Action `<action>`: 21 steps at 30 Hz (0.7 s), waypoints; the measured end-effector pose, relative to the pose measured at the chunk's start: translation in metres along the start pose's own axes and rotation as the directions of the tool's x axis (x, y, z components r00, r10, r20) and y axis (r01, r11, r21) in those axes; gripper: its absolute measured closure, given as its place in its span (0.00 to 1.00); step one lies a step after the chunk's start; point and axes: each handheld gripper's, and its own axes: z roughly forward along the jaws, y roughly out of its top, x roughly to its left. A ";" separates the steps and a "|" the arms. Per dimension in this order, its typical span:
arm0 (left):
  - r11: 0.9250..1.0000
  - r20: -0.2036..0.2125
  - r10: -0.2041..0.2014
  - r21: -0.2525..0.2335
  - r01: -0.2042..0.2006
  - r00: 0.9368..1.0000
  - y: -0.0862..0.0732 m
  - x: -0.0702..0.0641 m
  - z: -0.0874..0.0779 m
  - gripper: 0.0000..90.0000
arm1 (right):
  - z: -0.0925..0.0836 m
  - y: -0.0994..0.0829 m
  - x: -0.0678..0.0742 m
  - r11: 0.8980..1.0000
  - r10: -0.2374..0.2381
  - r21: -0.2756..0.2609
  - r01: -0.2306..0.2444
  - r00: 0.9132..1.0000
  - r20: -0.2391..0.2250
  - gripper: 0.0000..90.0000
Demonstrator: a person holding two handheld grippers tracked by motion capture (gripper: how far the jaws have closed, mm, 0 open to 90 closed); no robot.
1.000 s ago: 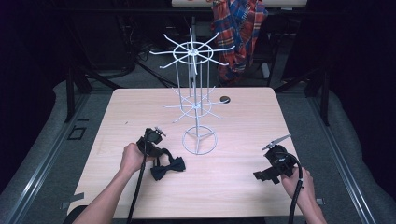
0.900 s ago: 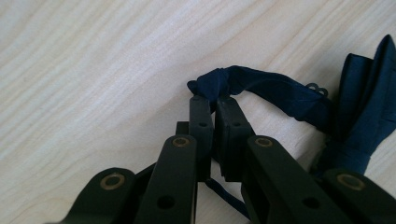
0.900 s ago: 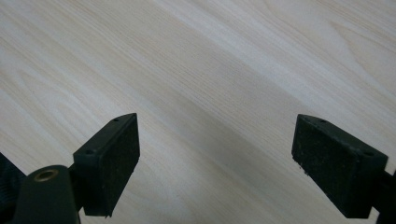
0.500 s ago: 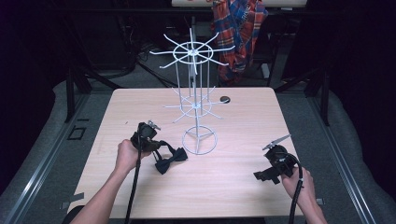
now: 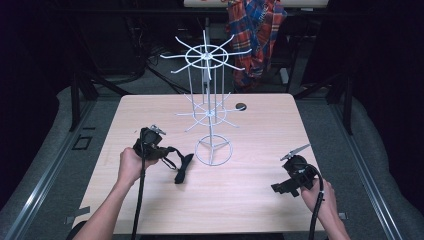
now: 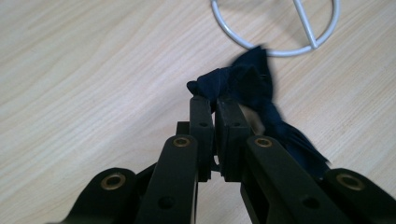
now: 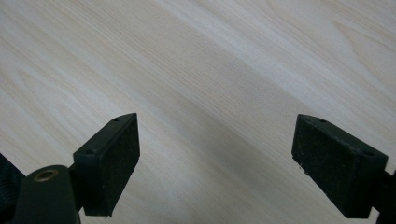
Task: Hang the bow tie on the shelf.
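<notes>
Just beside the bow tie [image 5: 182, 167] stands the wire rack's ring base [image 5: 213, 151].

A table [image 5: 260, 200] is seen from above, with a wire rack [image 5: 209, 107] standing on it at the middle, toward the far edge. Just left of the rack's ring base, a bow tie [image 5: 182, 167] is held up off the table by the left gripper [image 5: 167, 152]. The right gripper [image 5: 285, 187] is placed well apart, near the table's front right corner. A small disc [image 5: 240, 106] lies behind the rack, to its right.
</notes>
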 end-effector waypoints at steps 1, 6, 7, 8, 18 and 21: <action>1.000 0.000 -0.005 -0.010 0.005 1.000 0.000 0.000 -0.003 0.97 | 0.000 0.000 0.000 1.000 0.000 0.001 0.000 1.000 -0.002 0.17; 0.999 -0.009 -0.019 -0.037 0.018 1.000 0.002 0.002 -0.012 0.97 | 0.000 0.000 0.002 1.000 0.006 -0.009 -0.006 1.000 -0.004 0.17; 0.999 -0.012 -0.023 -0.046 0.022 1.000 0.003 0.003 -0.015 0.97 | 0.000 0.000 0.002 1.000 0.006 -0.009 -0.006 1.000 -0.003 0.17; 0.998 -0.017 -0.030 -0.054 0.029 0.999 0.003 0.004 -0.016 0.97 | 0.000 0.000 0.002 1.000 0.006 -0.008 -0.006 1.000 -0.003 0.17; 0.993 -0.010 -0.088 -0.082 0.087 0.996 0.006 0.016 -0.025 0.97 | 0.002 0.000 0.001 1.000 0.007 0.000 -0.007 1.000 -0.008 0.17; 0.991 -0.009 -0.104 -0.090 0.103 0.995 0.010 0.018 -0.028 0.97 | 0.000 0.000 0.002 1.000 0.006 0.002 -0.006 1.000 -0.005 0.17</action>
